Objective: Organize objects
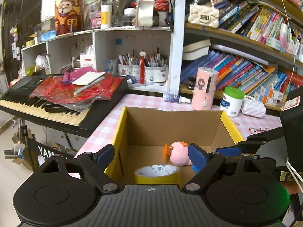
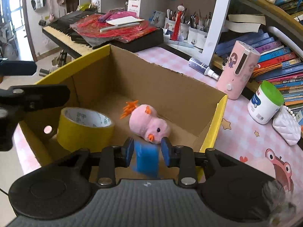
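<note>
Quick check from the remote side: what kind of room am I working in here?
Most likely a home study or a child's room: crammed bookshelves, an electronic keyboard piled with red packets, and pen pots on a desk with a pink checked cloth.

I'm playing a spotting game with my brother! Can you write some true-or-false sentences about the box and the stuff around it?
1. The pink plush toy lies inside the cardboard box. True.
2. The yellow tape roll sits on the keyboard. False: it is in the box, beside the toy.
3. The left hand-held gripper is open with nothing between its pads. True.
4. A blue block sits between the right hand-held gripper's pads. True.
5. The white jar has a red lid. False: the lid is green.
</note>
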`<action>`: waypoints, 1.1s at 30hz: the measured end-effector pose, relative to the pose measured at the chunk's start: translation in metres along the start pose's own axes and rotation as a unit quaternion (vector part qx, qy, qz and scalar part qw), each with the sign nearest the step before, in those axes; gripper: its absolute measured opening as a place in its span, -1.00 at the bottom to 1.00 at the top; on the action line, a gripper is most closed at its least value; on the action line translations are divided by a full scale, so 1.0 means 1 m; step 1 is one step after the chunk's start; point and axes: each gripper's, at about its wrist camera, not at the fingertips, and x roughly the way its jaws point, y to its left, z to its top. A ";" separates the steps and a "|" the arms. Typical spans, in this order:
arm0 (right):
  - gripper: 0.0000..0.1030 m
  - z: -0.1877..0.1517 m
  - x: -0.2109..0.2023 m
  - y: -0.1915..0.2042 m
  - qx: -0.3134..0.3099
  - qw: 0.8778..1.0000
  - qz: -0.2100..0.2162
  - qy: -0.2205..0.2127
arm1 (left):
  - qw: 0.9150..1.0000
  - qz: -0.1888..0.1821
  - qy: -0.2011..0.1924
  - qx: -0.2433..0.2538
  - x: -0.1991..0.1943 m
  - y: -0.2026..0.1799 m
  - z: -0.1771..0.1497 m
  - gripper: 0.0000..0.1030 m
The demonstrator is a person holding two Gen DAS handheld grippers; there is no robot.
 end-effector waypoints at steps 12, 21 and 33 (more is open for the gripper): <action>0.64 -0.014 -0.079 0.034 0.000 0.988 -0.074 -0.134 | 0.997 0.009 -0.045 -0.061 -0.052 0.018 -0.011 0.84; 0.66 -0.048 -0.118 0.075 0.000 0.984 -0.089 -0.156 | 0.997 -0.003 -0.030 -0.071 -0.083 0.026 -0.041 0.85; 0.66 -0.107 -0.131 0.106 0.103 0.986 -0.107 -0.075 | 0.996 -0.005 0.066 -0.059 -0.108 0.039 -0.100 0.85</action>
